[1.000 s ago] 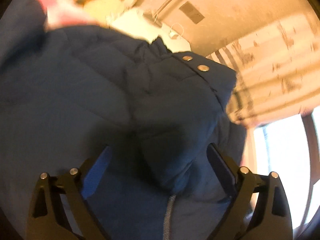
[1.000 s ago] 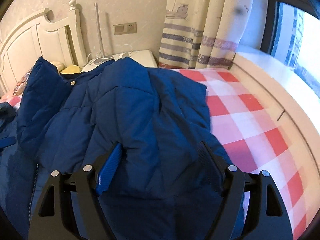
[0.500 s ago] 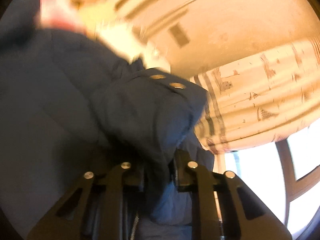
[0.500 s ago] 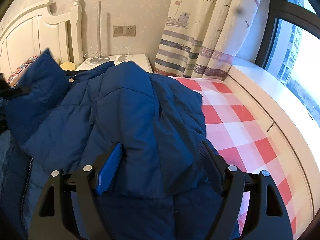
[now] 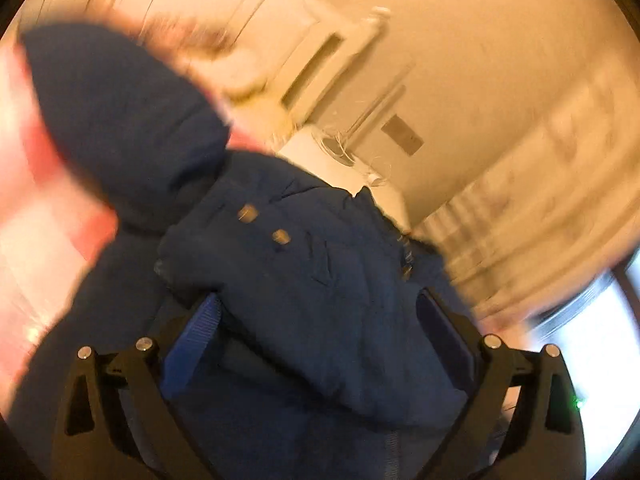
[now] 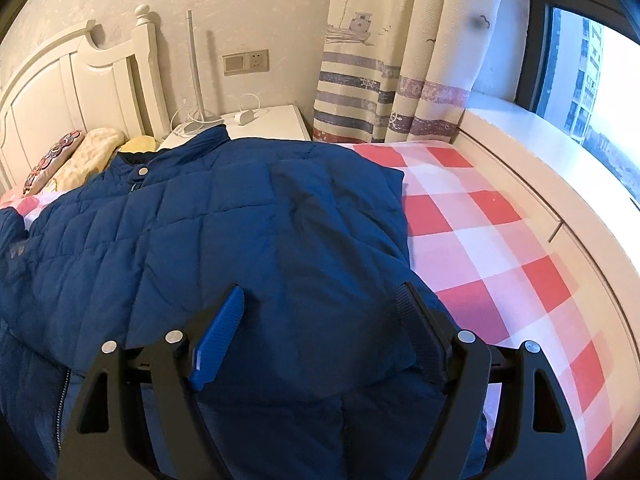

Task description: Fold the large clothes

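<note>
Left claw [image 5: 318, 320] is seen with its fingers spread wide, a puffy fold of the navy quilted jacket [image 5: 304, 280] bulging between them; whether the pads press the cloth cannot be told, the view being blurred. Two snap buttons [image 5: 264, 225] are seen just beyond the fingertips. Right claw [image 6: 320, 312] is likewise spread apart, poised over the jacket [image 6: 224, 232] with nothing pinched. The jacket is laid across the red-and-white checked bed [image 6: 480, 248], collar toward the white headboard [image 6: 72, 92]. Beyond it a white nightstand [image 6: 276, 124] with cables and a striped curtain [image 6: 392, 64] are noted, with a window [image 6: 596, 88] at the right.
</note>
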`<action>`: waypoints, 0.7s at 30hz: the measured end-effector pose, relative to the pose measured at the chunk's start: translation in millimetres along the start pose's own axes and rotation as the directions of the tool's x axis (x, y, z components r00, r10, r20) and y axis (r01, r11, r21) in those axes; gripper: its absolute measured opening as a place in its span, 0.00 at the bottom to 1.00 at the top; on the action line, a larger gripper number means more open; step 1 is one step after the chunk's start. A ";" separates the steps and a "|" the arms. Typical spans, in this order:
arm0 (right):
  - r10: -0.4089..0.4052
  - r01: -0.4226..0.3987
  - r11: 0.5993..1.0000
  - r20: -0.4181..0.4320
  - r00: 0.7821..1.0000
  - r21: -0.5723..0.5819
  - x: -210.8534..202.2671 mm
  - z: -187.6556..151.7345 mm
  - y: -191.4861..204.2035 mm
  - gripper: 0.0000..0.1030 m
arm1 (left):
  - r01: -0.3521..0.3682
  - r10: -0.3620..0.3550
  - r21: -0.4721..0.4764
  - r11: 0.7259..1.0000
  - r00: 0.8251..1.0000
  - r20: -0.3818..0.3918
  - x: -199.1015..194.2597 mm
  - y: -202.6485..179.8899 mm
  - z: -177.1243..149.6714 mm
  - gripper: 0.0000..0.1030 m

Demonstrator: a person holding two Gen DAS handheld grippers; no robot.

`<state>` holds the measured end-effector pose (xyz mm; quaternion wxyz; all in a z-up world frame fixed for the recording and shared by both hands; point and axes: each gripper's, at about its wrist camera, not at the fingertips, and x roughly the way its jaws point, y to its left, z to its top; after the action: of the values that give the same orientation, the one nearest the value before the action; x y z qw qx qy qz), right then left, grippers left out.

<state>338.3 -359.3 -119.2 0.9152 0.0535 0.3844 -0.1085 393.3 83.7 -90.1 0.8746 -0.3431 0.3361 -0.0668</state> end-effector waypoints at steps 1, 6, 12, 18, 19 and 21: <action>0.001 -0.001 1.000 -0.001 1.000 0.001 0.3 0.1 -0.2 0.74 | 0.030 -0.031 -0.044 0.999 0.999 -0.024 3.3 9.0 4.7 0.79; 0.007 -0.007 1.000 -0.005 1.000 0.004 1.0 0.2 -1.1 0.74 | -0.013 0.021 0.080 0.997 0.996 -0.092 6.1 22.8 17.9 0.01; 0.032 -0.032 0.999 0.002 0.999 0.031 0.0 0.2 -6.5 0.74 | -0.239 0.259 0.160 0.958 0.959 -0.119 4.0 16.8 13.2 0.15; 0.124 -0.128 0.977 0.036 0.992 0.170 -2.6 -1.8 -32.9 0.74 | -0.509 0.422 0.188 0.840 0.831 0.363 -60.4 -38.5 -3.4 0.83; 0.132 -0.137 0.973 0.038 0.990 0.186 -2.2 -2.0 -35.8 0.74 | -0.508 0.400 0.225 0.831 0.828 0.393 -62.1 -51.3 -5.3 0.90; 0.134 -0.140 0.972 0.042 0.990 0.190 -2.4 -1.6 -36.2 0.74 | -0.500 0.351 0.370 0.783 0.846 0.401 -49.5 -84.3 -9.8 0.98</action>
<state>326.9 -393.8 -119.2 0.9164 0.1667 0.3543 -0.0826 358.8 31.7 -14.2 0.9638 -0.0454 0.2380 0.1116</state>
